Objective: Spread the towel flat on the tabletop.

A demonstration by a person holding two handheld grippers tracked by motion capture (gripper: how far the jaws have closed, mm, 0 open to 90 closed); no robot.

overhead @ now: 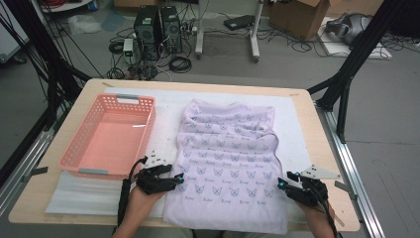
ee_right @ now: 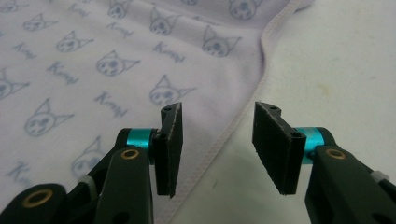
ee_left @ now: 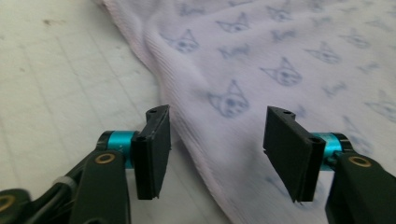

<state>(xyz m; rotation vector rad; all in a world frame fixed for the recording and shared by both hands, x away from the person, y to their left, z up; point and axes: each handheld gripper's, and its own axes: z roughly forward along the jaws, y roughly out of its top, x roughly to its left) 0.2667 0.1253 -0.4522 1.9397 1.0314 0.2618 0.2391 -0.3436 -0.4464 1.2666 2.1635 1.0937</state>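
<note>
A pink basket (overhead: pixel 110 136) sits on the table (overhead: pixel 307 106), left side.

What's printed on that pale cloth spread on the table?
The cloth is pale lilac with small blue-grey cat faces and script words; the right gripper view shows it best.

Even, soft overhead light, shadows faint. The high view is slightly soft and bowed toward its edges. Both gripper views blur the cloth (ee_left: pixel 261 56) toward twelve o'clock.
</note>
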